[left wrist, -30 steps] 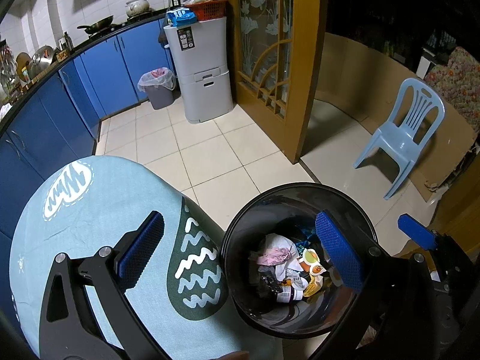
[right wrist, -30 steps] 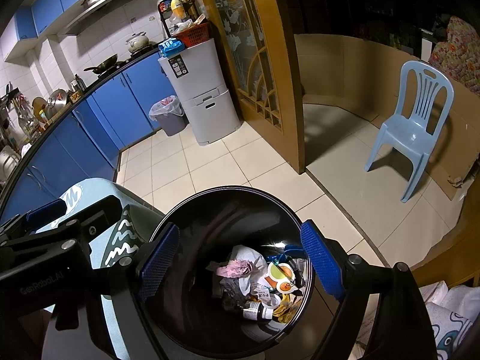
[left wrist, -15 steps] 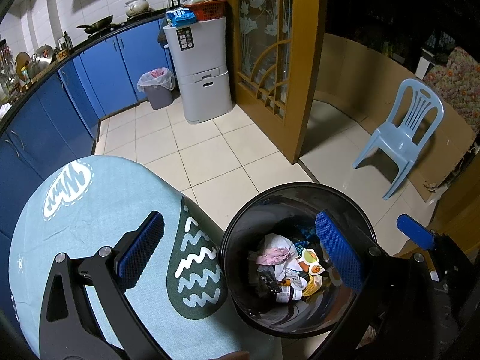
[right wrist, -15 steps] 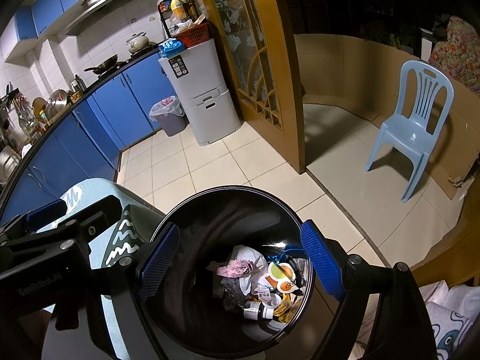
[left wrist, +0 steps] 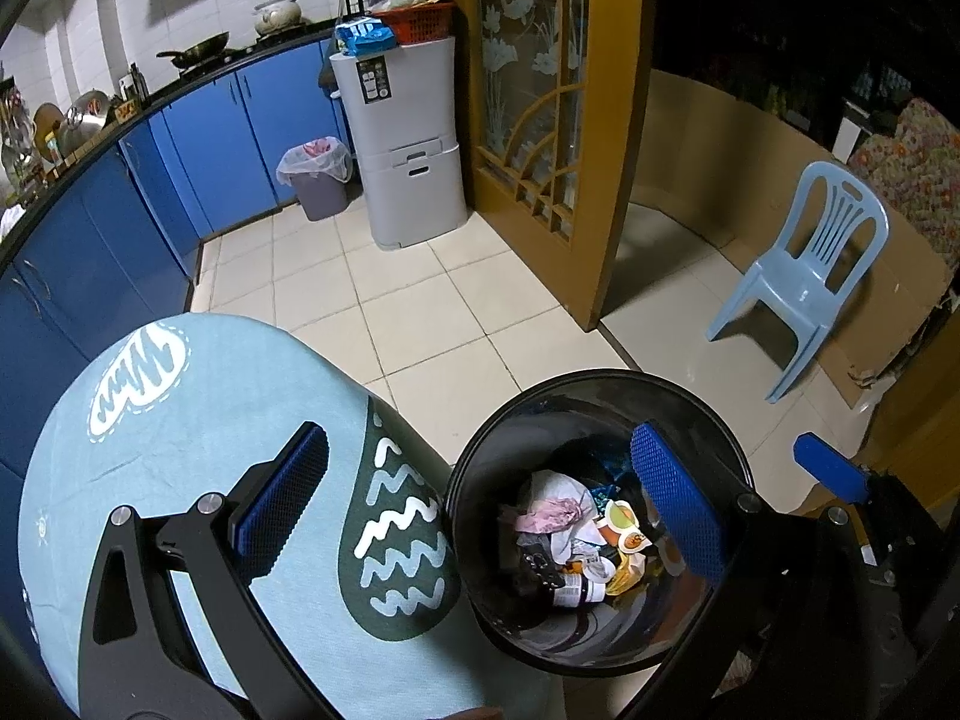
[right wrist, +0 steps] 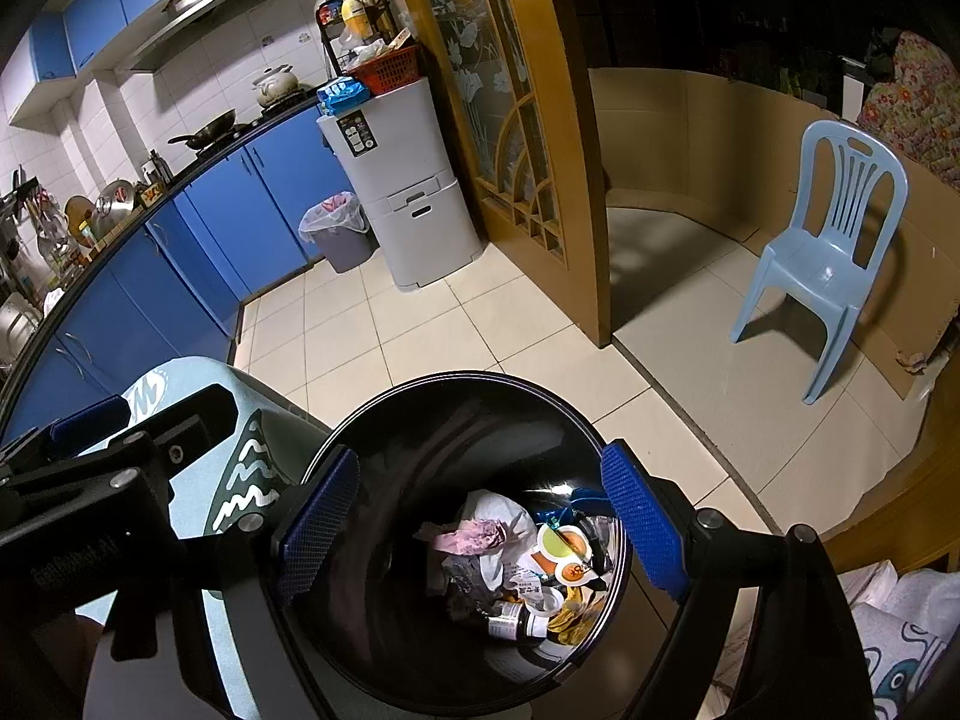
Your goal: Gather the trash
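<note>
We are in a kitchen with a pale tiled floor [left wrist: 420,312], blue cabinets [left wrist: 240,138] running along the left and far walls, and a grey tiered bin unit [left wrist: 408,138] standing at the far side beside a yellow wooden door frame [left wrist: 606,120]. A small grey bin with a white liner [left wrist: 318,180] sits just left of that unit, and a light blue plastic chair [left wrist: 810,270] stands well apart on the right. Near us lies a round light blue bench [left wrist: 180,420] cover with white squiggles and a dark green patch.

Just right of the bench stands the black trash can [left wrist: 480,480], its mouth open towards us. Inside it lies the collected trash [left wrist: 570,534]: crumpled white and pink paper, an orange and white wrapper, a small dark bottle and some yellow scraps, all heaped at the bottom.

Our left gripper [left wrist: 480,504] hangs spread wide with nothing between its blue pads; its left pad is over the bench cover and its right pad over the can's mouth, so it straddles the can's left rim. Our right gripper [right wrist: 480,522] is also spread wide and holds nothing, poised directly above the can with one pad over each side of the rim. In the right wrist view, the trash [right wrist: 516,558] shows between the two pads, and the left gripper's black frame sits near on the left over the bench [right wrist: 240,450]. In the left wrist view, one blue pad of the right gripper [left wrist: 831,471] shows at the right, beyond the can.
</note>
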The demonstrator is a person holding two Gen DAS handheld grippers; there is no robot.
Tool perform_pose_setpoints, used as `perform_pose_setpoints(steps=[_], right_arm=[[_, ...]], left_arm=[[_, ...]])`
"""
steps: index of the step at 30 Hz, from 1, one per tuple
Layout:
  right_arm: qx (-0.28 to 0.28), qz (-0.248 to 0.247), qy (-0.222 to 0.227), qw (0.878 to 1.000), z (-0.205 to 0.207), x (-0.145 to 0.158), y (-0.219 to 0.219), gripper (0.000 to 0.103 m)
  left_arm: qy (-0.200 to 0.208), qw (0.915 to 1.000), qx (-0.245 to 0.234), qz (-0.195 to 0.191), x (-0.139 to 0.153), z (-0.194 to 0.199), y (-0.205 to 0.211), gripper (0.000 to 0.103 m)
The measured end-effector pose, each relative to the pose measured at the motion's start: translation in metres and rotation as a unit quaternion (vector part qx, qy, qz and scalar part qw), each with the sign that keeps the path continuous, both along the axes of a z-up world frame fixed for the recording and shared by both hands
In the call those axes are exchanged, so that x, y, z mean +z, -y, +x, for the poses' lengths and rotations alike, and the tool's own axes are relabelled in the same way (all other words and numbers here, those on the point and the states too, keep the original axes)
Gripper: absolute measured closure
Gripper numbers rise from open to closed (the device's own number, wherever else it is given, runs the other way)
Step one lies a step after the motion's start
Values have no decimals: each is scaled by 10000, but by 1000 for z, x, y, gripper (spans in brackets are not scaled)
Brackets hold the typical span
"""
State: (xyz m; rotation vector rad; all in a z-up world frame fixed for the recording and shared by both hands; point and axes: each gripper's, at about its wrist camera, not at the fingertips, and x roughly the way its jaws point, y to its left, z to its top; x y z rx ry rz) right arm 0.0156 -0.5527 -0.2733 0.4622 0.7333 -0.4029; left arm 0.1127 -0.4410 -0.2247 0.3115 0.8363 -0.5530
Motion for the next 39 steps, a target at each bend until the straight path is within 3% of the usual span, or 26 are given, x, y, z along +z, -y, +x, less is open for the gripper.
perform_pose_setpoints(steps=[32,36,39], right_arm=[[18,15,42,10000,7,12,-4,22],[24,19,44,10000,6,11,-4,22],[26,5,43,10000,6,11,-4,22]], left_arm=[[-30,9998,-175,-104,4,-6,-7,3],[135,9995,-230,-153,8,-12,-7,4],[21,9992,-263,-288,8,-10,-9,4]])
